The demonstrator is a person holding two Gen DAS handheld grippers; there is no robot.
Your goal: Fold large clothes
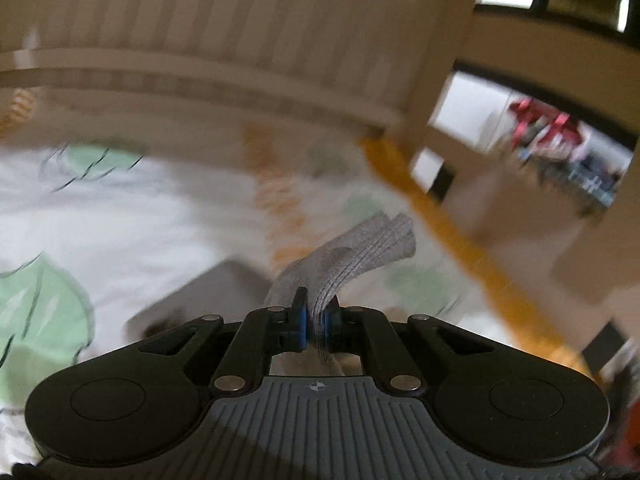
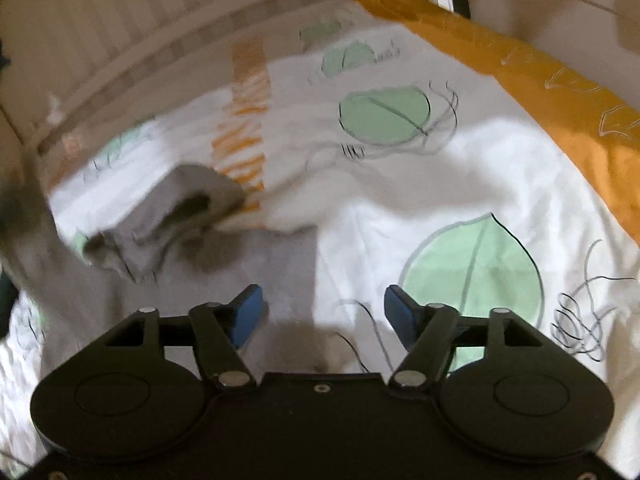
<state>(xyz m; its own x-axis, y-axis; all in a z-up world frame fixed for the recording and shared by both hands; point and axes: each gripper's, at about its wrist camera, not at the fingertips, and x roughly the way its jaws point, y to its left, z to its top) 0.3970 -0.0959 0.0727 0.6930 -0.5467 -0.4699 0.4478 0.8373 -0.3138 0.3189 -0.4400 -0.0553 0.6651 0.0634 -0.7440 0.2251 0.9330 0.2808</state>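
Left wrist view: left gripper, blue-padded, clamped on a ribbed edge of the grey knitted garment — a cuff or hem, I cannot tell which. The fabric stands up past the fingertips and trails down beneath the gripper, which suggests the edge is being lifted to carry it over for a fold. Background blurred; slatted beige headboard beyond.

Right wrist view: right gripper, jaws wide apart, holding nothing, poised low over the white bed cover printed with green leaves and an orange border. The grey knitted garment lies rumpled on the bed, ahead and left of this gripper, its flat near part reaching just in front of the left blue pad. The spread jaws likely stand ready to take a second edge — fold not yet formed.
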